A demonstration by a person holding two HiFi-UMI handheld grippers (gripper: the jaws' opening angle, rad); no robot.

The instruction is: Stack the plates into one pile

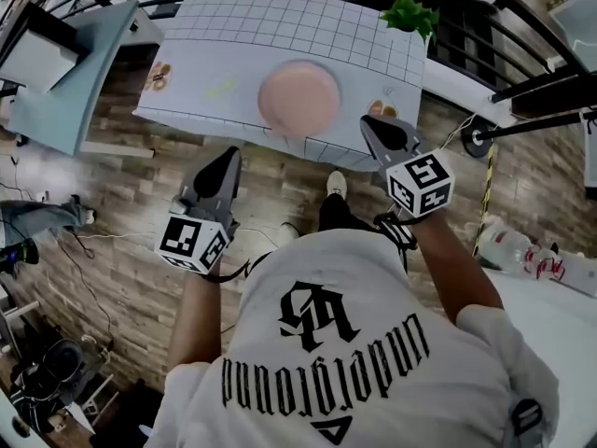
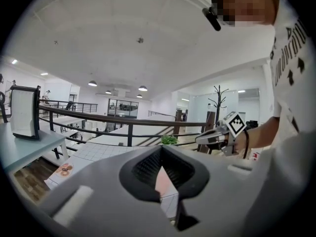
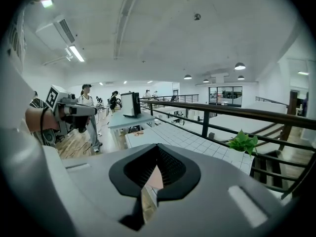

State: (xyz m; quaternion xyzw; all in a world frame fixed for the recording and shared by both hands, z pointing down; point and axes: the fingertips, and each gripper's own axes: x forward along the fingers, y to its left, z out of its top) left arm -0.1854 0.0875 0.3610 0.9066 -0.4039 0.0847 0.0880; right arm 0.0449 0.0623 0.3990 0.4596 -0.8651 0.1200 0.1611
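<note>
**Item: pink plate (image 1: pixel 298 96).** We see a round plate, so it has no long axis. It may be a pile, as we cannot count the layers. We see no other plate lying loose, so we judge the stacking all but done.

- **Seat:** it sits on the gridded table (image 1: pixel 242 35), with its rim at the table's near edge.
- **Right gripper (image 1: pixel 367 121):** this is the nearer of the two, just beside the plate's near right rim. Its jaws are closed together and hold nothing.
- **Left gripper (image 1: pixel 230 153):** it is near-left of the plate, well apart and out over the wooden floor (image 1: pixel 121 222). Its jaws likewise meet and are empty.
- **Bearing:** the plate lies ahead of and between both sets of jaws.
- **Room:** there is bare cloth beyond and left of the plate. A potted plant (image 1: pixel 410 15) stands far-right of it, well apart.
</note>
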